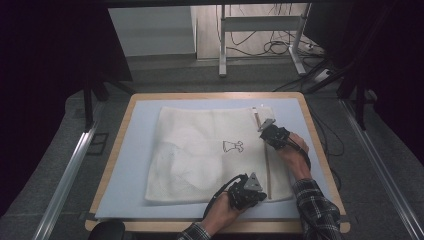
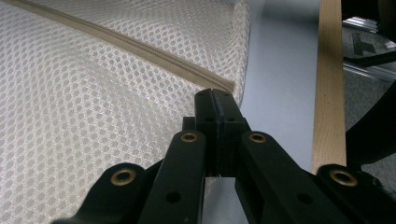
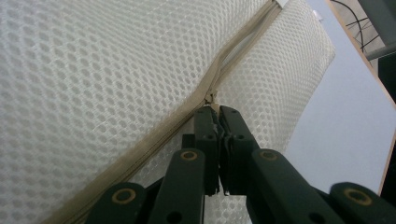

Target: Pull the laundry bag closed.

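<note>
A white mesh bag (image 1: 200, 150) lies flat on the pale blue mat (image 1: 145, 115), with a beige zipper (image 1: 268, 167) running along its right side. At the near end of that zipper, my left gripper (image 1: 263, 192) is shut, its jaws pinching the zipper's end (image 2: 224, 86) at the bag's corner. Farther up the zipper is my right gripper (image 1: 266, 134), shut on the zipper pull (image 3: 212, 99). Below the pull the zipper (image 3: 140, 156) is closed. Beyond the pull it gapes open (image 3: 243, 46).
The mat sits on a wooden table (image 1: 320, 150) whose edge (image 2: 329, 84) lies close to the bag's corner. A small dress print (image 1: 233, 145) marks the bag's middle. Metal rails (image 1: 70, 170) flank the table. Desk legs and cables (image 1: 270, 45) stand behind.
</note>
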{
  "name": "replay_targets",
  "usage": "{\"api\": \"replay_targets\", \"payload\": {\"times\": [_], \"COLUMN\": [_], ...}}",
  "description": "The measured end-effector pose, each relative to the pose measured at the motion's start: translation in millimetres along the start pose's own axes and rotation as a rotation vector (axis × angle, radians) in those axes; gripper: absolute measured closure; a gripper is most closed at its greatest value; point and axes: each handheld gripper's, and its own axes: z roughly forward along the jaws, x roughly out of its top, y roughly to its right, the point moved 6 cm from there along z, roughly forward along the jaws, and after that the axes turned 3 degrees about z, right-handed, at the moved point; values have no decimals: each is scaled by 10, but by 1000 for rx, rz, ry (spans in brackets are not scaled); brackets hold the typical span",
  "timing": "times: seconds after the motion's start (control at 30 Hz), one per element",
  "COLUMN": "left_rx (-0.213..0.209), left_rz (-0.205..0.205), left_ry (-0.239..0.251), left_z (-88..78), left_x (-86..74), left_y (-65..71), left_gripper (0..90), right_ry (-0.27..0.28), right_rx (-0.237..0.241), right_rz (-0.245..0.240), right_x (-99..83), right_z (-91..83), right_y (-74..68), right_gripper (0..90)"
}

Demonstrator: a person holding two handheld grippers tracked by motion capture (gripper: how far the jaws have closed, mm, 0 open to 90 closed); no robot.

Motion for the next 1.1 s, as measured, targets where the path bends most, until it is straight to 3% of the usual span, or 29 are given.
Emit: {"api": "replay_targets", "payload": {"times": [0.63,1.1], "left_rx": [7,7], "left_rz": [6,7], "left_ry": [2,2], "left_z": [1,1], "left_x": [0,0], "left_y": [6,7], "left_gripper": [899,899], "right_ry": [-17,-36], "right_rx": [-15,-33], "right_rz": [8,-12], "right_x": [120,234], "right_z": [154,271], "right_y": [91,192], "right_gripper": [862,862]}}
